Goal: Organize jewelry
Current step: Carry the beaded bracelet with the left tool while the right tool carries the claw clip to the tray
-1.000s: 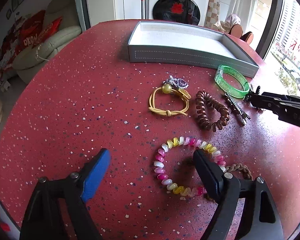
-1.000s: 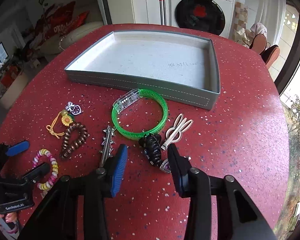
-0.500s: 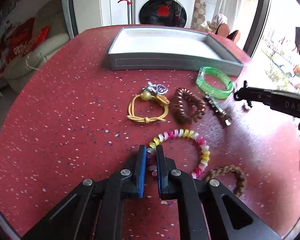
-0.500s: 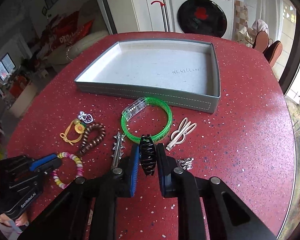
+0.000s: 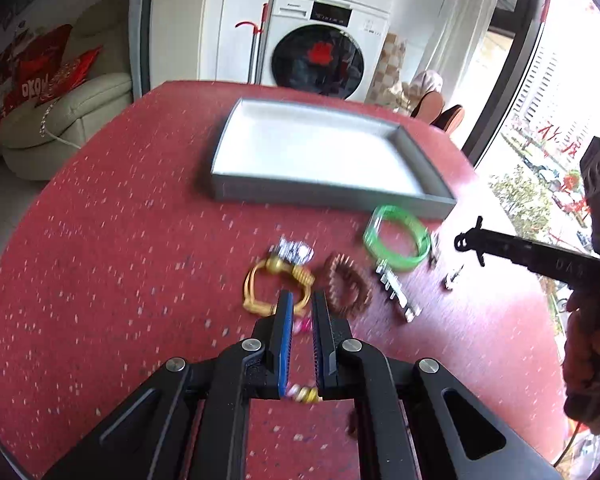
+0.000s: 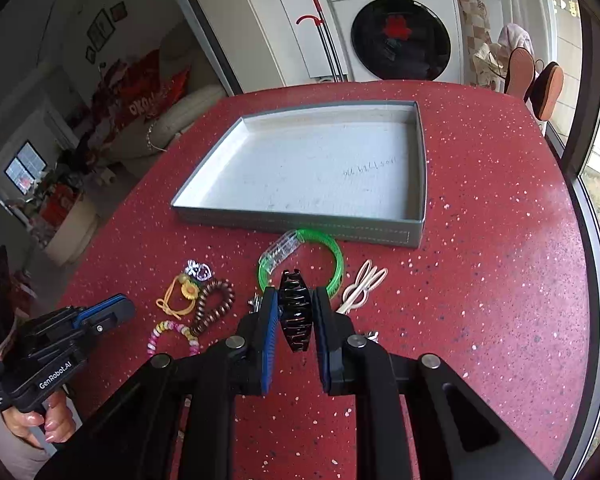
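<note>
My left gripper [image 5: 300,300] is shut on a pink, white and yellow bead bracelet [image 5: 302,393] and holds it above the red table; the bracelet also hangs below that gripper in the right wrist view [image 6: 172,334]. My right gripper [image 6: 295,294] is shut on a black claw hair clip [image 6: 295,314], lifted off the table. An empty grey tray [image 6: 300,226] stands beyond both. On the table lie a green bangle [image 6: 336,260], a yellow cord bracelet [image 5: 256,292], a brown coil hair tie [image 5: 346,284], a silver clip [image 5: 394,292] and a beige hairpin [image 6: 364,284].
A small silver charm [image 5: 296,250] lies by the yellow cord, another small silver piece [image 5: 450,278] to the right. The round red table [image 6: 500,280] drops off at right near a window. A washing machine [image 6: 400,36] and a sofa [image 5: 60,120] stand behind.
Both grippers closed from open. The left one took the bead bracelet and lifted it; the right one took the black claw clip and raised it toward the tray.
</note>
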A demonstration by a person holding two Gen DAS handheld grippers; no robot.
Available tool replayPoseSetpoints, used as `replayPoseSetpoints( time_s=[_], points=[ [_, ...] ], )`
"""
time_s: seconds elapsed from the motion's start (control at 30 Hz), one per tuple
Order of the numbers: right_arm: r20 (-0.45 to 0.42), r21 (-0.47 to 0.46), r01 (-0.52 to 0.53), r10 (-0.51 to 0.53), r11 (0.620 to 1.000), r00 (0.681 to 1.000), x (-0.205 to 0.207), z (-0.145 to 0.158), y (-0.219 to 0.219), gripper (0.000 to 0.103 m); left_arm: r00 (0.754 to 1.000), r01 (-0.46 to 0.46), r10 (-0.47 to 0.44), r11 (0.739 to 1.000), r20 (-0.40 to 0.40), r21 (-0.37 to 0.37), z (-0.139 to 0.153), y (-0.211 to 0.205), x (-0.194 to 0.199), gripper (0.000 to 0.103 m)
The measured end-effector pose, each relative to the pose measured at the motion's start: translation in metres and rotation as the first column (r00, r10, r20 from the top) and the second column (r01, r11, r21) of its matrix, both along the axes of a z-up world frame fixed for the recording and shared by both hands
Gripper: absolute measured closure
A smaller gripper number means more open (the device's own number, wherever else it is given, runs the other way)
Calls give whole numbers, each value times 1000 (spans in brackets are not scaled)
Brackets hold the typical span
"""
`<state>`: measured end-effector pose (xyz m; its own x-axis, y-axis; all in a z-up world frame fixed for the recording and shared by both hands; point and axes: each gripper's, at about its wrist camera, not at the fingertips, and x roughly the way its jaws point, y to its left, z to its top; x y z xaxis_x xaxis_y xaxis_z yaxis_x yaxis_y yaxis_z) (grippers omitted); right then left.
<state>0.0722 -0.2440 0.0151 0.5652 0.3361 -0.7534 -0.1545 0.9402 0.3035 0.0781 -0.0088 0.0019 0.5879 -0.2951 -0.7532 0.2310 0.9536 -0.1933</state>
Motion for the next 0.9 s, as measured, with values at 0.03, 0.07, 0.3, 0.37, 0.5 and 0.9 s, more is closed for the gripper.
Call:
replayPoseSetpoints(
  time_s=[0.03, 0.07, 0.3, 0.37, 0.5, 0.9],
  points=[
    [-2, 4, 2, -2, 1000, 1000, 0, 1, -1, 84, 1000, 2, -2, 1000, 8, 8, 3, -2, 2, 76],
    [-2, 8, 0, 0, 1000, 1000, -1, 1, -1, 84, 1000, 3, -3, 1000, 13, 20, 5, -3, 3, 76],
    [-33, 19, -20, 21, 1000, 999, -9, -15, 6, 84, 998, -59, 60, 989, -3, 139, -15, -4, -6, 75],
    [-43, 23, -29, 30, 999, 999, -12, -20, 10, 84, 997, -76, 80, 987, -19, 138, -22, 0, -11, 75],
    [-47, 32, -39, 41, 999, 998, -19, -23, 14, 84, 994, -106, 109, 985, -16, 138, -29, 5, -16, 0],
    [-41, 39, -40, 41, 998, 998, -27, -23, 12, 84, 993, -63, 83, 973, -82, 221, -56, -6, 2, 25]
  ],
)
